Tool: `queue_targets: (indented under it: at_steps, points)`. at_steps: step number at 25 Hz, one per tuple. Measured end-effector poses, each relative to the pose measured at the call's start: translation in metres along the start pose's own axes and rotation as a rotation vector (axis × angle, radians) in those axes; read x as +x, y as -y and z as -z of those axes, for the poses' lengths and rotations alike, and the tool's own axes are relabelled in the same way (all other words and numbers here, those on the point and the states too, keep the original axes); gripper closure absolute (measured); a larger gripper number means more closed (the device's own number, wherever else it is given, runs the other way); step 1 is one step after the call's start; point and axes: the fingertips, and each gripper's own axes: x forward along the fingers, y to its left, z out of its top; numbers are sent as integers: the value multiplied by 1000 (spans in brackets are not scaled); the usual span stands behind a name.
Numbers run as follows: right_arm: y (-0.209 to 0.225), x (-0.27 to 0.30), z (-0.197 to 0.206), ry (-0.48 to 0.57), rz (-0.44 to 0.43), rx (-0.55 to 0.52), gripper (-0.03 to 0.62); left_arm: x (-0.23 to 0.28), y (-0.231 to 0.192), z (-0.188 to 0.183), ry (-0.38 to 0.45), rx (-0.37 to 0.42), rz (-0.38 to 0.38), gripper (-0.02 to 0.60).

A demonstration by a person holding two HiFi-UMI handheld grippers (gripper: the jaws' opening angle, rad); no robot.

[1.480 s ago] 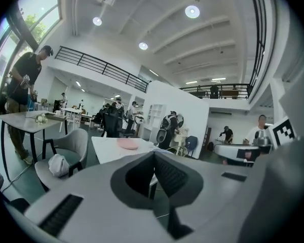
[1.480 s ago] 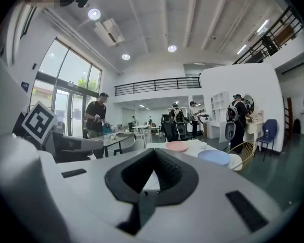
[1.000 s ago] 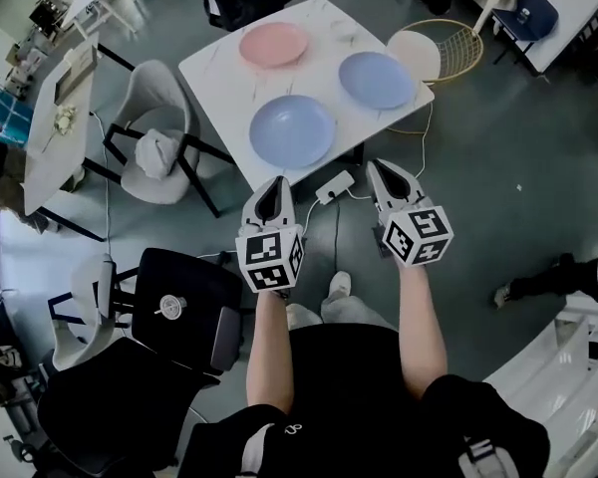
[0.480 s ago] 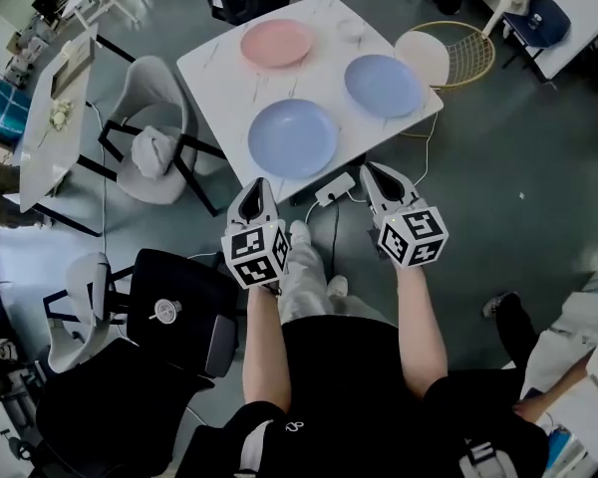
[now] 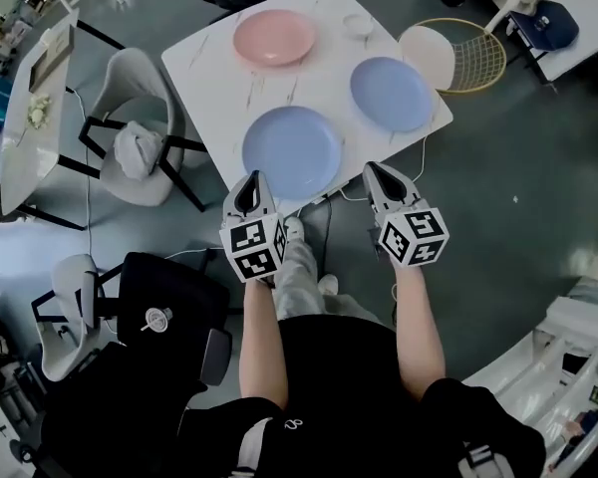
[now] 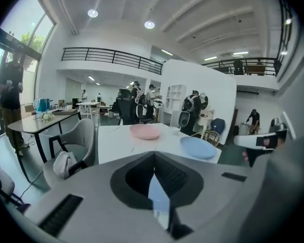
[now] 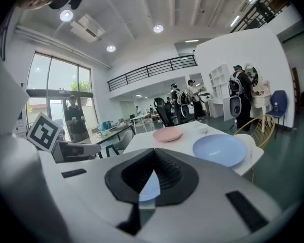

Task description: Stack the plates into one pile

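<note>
This is a big open work room, like an office or a lab. The ceiling is very high, with round lights point(image 6: 149, 24) in it. A balcony with a black rail point(image 6: 106, 57) runs along the upper floor. Tall windows point(image 7: 61, 80) let the daylight in. There are long desks point(image 5: 20, 157), a white table point(image 5: 214, 68), a grey chair point(image 5: 145, 78) and a black office chair point(image 5: 179, 277) on a grey floor point(image 5: 518, 187). People point(image 6: 151, 97) stand about far off, near white shelves point(image 6: 175, 96).
</note>
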Motion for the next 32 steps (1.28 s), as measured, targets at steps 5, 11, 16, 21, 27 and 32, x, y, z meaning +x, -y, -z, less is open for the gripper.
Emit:
queue_targets:
  at_steps: [5,11,16,21,27,32]
  points:
    - [8,42,25,-69,10,39,585,24,-30,27,-84,-29,-38,566]
    - [15,78,49,-134,25,67,569,48,-62,50,-195,-41,-117,564]
    - [19,99,75,-225,38,67,561,70,-76,67,-239,-99,-108,486]
    - [36,112,96,-320,99,58,510,89,-86,87,-304,-140,-100,477]
    - [50,124,126,-377,183,101,497,105,-84,104,-345,-156,-40,477]
    - [53,129,140,-408,188,144,497,110,-81,112,-376,-131,-7,477]
